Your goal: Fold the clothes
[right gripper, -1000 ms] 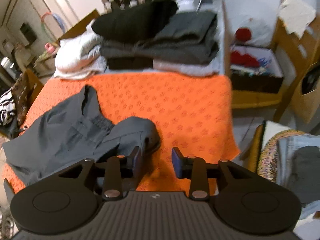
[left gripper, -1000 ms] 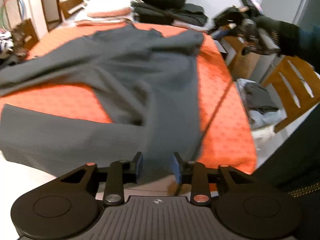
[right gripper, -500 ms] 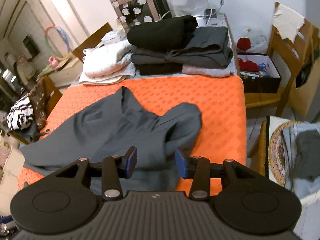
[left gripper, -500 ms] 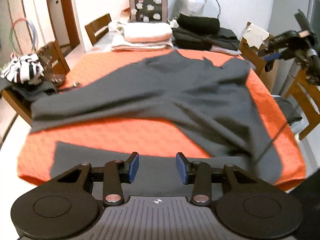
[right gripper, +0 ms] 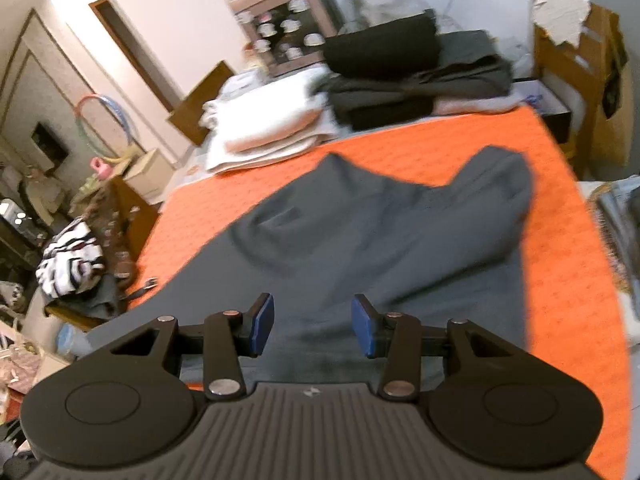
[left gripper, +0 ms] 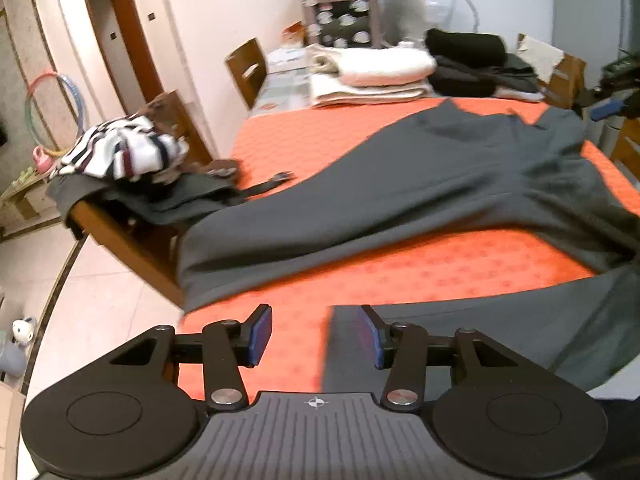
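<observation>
Left wrist view: left gripper (left gripper: 316, 334) open wide, nothing between its blue pads (left gripper: 259, 334), hovering over the near edge of the table (left gripper: 304, 140) with its orange cloth. Grey trousers (left gripper: 400, 200) lie spread across the cloth, one leg reaching the left edge, the other along the near edge under the right finger. Right wrist view: right gripper (right gripper: 313, 330) likewise open wide and empty, above the trousers (right gripper: 380, 232), whose waist end is crumpled toward the far right corner. Folded white stack (right gripper: 264, 128) and folded dark stack (right gripper: 412, 76) sit at the far edge. Striped garment (left gripper: 120, 152) rests on a chair (left gripper: 132, 240) by the left edge
</observation>
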A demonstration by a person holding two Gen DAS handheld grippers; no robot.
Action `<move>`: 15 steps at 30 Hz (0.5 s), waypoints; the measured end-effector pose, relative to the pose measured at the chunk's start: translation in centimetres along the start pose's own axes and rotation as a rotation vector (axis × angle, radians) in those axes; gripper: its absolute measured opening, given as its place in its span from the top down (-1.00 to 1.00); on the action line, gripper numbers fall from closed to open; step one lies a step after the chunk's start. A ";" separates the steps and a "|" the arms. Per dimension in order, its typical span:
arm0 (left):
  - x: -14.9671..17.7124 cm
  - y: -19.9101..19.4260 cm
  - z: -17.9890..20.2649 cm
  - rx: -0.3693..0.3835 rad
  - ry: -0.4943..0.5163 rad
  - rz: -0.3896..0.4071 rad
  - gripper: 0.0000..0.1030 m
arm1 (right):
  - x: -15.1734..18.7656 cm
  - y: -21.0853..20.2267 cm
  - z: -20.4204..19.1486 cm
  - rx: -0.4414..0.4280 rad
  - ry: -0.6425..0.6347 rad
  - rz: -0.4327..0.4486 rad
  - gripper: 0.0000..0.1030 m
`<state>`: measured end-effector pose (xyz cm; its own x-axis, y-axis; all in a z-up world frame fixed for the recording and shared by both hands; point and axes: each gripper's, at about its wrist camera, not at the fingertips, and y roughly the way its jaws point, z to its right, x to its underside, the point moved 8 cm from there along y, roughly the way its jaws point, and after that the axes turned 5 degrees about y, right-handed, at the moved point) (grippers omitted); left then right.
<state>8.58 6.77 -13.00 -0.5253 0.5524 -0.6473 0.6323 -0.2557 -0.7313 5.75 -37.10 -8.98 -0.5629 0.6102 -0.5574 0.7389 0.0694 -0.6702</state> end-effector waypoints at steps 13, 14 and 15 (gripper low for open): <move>-1.4 6.7 -11.4 0.076 0.096 0.012 0.03 | 7.6 3.7 -12.5 0.005 0.038 0.092 0.06; -1.6 7.2 -12.0 0.095 0.119 0.020 0.03 | 8.2 4.0 -13.4 0.012 0.042 0.102 0.06; -1.9 7.7 -12.6 0.117 0.142 0.028 0.03 | 8.9 4.3 -14.3 0.020 0.046 0.112 0.06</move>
<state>21.60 13.73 -14.66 -0.4175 0.6482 -0.6368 0.5709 -0.3581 -0.7388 9.24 -20.14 -9.83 -0.4595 0.6487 -0.6067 0.7884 -0.0167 -0.6150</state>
